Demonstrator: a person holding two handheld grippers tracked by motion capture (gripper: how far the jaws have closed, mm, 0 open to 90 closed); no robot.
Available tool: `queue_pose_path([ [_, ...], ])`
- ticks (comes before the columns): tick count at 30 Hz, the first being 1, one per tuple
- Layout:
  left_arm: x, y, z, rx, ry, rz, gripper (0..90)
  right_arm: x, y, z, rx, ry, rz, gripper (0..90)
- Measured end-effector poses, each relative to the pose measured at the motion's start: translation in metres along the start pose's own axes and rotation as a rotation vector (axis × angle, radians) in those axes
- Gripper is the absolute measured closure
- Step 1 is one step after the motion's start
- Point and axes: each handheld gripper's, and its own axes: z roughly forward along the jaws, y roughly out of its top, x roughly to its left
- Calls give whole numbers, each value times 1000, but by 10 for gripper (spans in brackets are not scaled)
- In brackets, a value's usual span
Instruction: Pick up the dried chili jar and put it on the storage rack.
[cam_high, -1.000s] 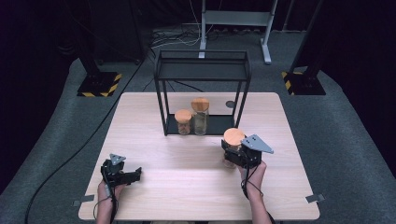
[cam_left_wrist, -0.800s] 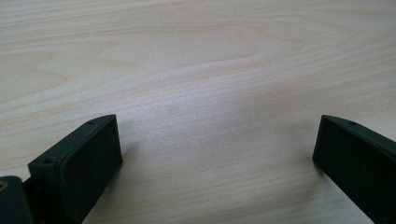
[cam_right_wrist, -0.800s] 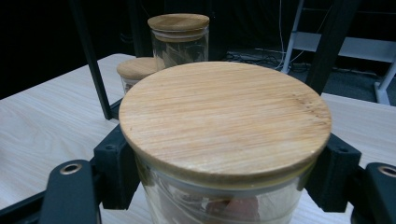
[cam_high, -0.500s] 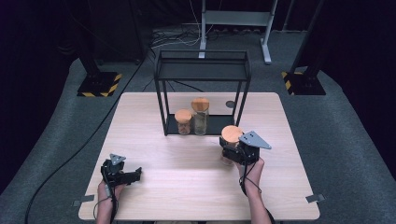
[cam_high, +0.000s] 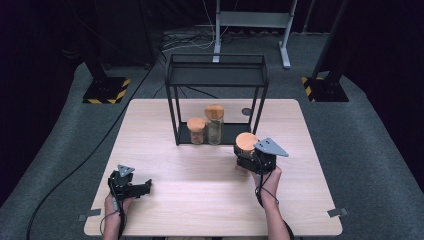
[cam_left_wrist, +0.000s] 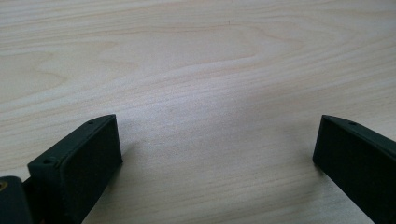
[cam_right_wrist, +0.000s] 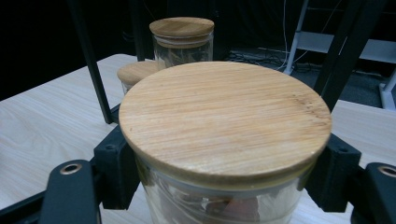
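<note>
Jar (cam_high: 246, 146) sits upright in the right gripper (cam_high: 250, 161), jaws clamped on its glass — the rack's (cam_high: 216, 80) lower shelf lies near, toward 11 o'clock. Left gripper (cam_high: 131, 187) rests wide, empty.

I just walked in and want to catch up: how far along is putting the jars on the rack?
Two jars already stand on the rack's bottom shelf. A third jar is clamped in the right gripper, just in front of the rack. Setting it down looks like what's left. The left gripper rests open on the table.
</note>
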Motion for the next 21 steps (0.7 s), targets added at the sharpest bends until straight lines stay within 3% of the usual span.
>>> queue_pose_path([
  [21,0,0,0,-1,1,1,4,2,9,10,4,5,-20,245],
])
